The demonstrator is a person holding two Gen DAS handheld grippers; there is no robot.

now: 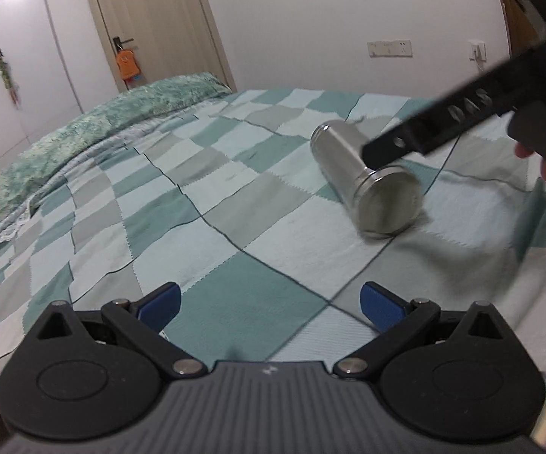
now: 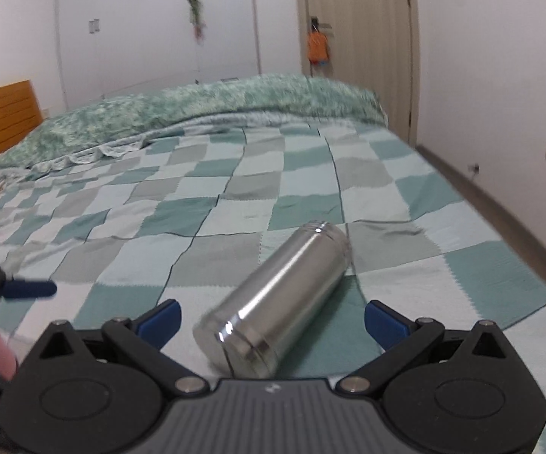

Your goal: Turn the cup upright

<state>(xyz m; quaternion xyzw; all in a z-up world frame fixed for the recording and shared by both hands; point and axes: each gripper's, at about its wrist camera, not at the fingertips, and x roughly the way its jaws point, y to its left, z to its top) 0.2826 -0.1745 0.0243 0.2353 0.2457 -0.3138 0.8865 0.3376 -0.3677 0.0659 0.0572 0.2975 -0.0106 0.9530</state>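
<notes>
A steel cup point(image 2: 273, 299) lies on its side on the checked bedspread point(image 2: 235, 204), its closed base toward the right wrist camera and its threaded mouth pointing away. My right gripper point(image 2: 272, 319) is open, its blue pads on either side of the cup's base end without touching it. In the left wrist view the cup point(image 1: 363, 178) lies at the right, with the right gripper's black finger point(image 1: 424, 132) over it. My left gripper point(image 1: 269, 304) is open and empty, low over the bedspread, well short of the cup.
A green flowered quilt point(image 2: 197, 109) lies bunched along the far side of the bed. A wooden headboard point(image 2: 4, 117) stands at the left. A door point(image 2: 360, 38) and white cupboards stand behind. The bed's right edge drops to the floor point(image 2: 500, 204).
</notes>
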